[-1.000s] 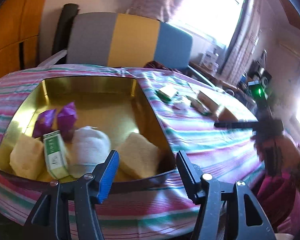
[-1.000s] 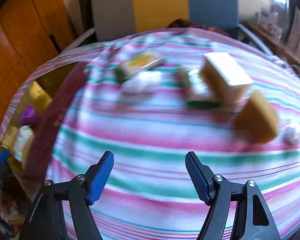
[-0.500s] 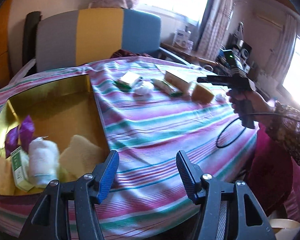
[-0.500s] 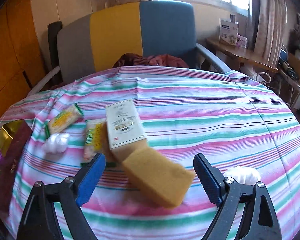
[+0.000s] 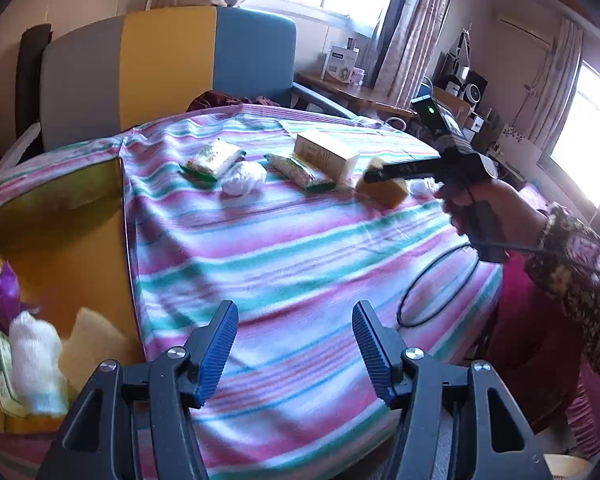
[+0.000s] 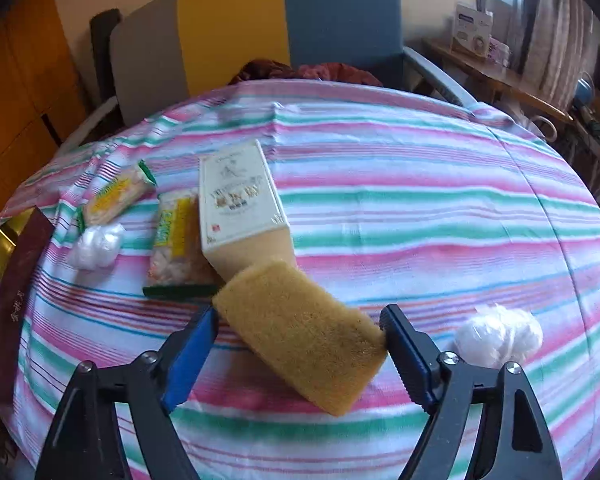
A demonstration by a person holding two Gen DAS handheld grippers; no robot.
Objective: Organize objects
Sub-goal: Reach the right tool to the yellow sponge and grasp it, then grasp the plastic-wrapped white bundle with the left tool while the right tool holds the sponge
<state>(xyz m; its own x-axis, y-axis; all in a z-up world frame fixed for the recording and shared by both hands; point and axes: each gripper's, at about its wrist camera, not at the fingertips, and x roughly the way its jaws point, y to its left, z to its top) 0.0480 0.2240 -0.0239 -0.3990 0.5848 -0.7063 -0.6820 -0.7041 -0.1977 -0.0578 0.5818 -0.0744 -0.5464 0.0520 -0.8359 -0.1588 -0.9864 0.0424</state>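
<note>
A yellow sponge (image 6: 304, 330) lies on the striped tablecloth between the open fingers of my right gripper (image 6: 300, 328); the jaws stand on either side of it and are not closed. Behind it lie a cream box (image 6: 238, 200), two green-edged snack packets (image 6: 118, 194) (image 6: 174, 236) and a white wad (image 6: 96, 246). Another white wad (image 6: 498, 334) lies to the right. My left gripper (image 5: 294, 342) is open and empty over the cloth, right of the gold tin (image 5: 60, 216), which holds a sponge (image 5: 90, 338), a white roll (image 5: 34, 350) and a purple wrapper (image 5: 0, 300).
A grey, yellow and blue chair (image 6: 260, 28) stands behind the table. A dark red tin lid (image 6: 14, 288) lies at the left edge. A side table (image 5: 360, 92) with boxes and electronics stands at the back right. A black cable (image 5: 436, 280) loops at the table's right edge.
My right gripper has moved forward and down so its open fingers now flank the yellow sponge. My left gripper has swung right, away from the gold tin.
</note>
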